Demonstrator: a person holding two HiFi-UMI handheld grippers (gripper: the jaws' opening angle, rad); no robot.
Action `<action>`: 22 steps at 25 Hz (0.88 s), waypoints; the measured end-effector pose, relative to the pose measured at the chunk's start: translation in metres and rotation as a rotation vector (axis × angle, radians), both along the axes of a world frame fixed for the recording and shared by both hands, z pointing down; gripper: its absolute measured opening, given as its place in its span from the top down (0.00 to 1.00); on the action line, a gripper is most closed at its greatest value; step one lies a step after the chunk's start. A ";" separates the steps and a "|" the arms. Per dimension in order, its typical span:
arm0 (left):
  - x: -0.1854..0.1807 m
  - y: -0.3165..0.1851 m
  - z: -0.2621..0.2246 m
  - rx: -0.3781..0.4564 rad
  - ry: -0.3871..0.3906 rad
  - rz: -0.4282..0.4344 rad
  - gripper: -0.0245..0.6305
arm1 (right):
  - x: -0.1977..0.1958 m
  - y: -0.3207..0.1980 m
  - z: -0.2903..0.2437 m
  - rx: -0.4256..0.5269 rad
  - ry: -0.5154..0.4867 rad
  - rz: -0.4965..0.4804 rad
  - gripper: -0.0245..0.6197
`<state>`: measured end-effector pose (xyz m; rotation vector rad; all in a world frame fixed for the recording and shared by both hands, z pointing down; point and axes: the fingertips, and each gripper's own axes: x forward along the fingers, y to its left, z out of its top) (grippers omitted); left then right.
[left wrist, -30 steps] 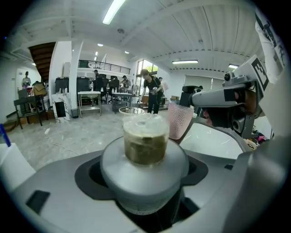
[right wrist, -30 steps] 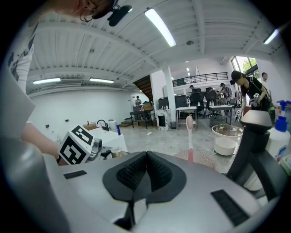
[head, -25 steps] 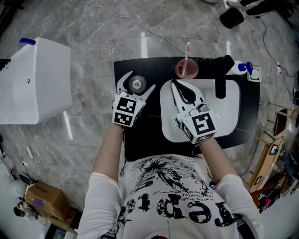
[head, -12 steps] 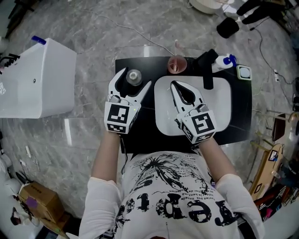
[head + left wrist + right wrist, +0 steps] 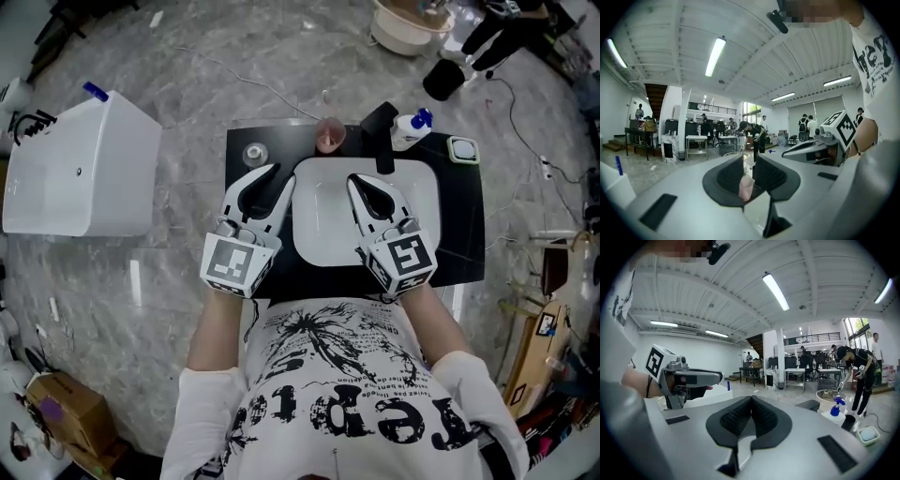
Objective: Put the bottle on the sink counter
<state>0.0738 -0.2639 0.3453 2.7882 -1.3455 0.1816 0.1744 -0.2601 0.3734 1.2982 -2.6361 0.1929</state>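
Closing on nothing (a narrow gap shows between its jaws), the left gripper [image 5: 266, 178] hangs short of the bottle [image 5: 254, 153], which stands free on the black sink counter [image 5: 459, 225] just ahead of its tips. Beside it to the right, the right gripper [image 5: 364, 186] hovers over the white basin [image 5: 319, 230], jaws pressed together, empty.

The left gripper [image 5: 279, 174] isn't around the bottle [image 5: 254, 152] anymore, it's pulled back toward the person. The bottle now stands on its own on the black counter [image 5: 236, 187], clear of the gripper. Its jaws were wide apart and now they're closing on empty air.
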 end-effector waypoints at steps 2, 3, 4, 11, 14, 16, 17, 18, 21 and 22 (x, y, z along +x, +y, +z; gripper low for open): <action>0.009 0.014 -0.013 0.014 0.010 0.008 0.87 | 0.009 0.011 -0.008 0.010 -0.002 -0.006 0.94; 0.012 0.020 -0.018 0.023 0.011 0.010 0.90 | 0.013 0.015 -0.012 0.016 -0.003 -0.007 0.94; 0.015 0.026 -0.023 0.032 0.010 0.010 0.92 | 0.017 0.020 -0.015 0.022 -0.006 -0.006 0.94; 0.037 0.049 -0.035 0.030 0.023 0.035 0.94 | 0.036 0.039 -0.035 0.067 -0.035 0.001 0.94; 0.044 0.052 -0.037 0.024 0.035 0.044 0.94 | 0.040 0.043 -0.043 0.084 -0.049 -0.001 0.94; 0.047 0.051 -0.038 0.024 0.038 0.052 0.94 | 0.042 0.044 -0.044 0.093 -0.036 -0.002 0.94; 0.048 0.051 -0.038 0.023 0.039 0.058 0.94 | 0.042 0.044 -0.044 0.095 -0.032 -0.001 0.94; 0.049 0.050 -0.039 0.023 0.039 0.062 0.94 | 0.043 0.043 -0.045 0.095 -0.030 -0.001 0.94; 0.053 0.046 -0.041 0.030 0.039 0.063 0.94 | 0.047 0.042 -0.045 0.091 -0.027 0.001 0.94; 0.053 0.046 -0.042 0.031 0.039 0.064 0.94 | 0.048 0.041 -0.044 0.089 -0.027 0.001 0.94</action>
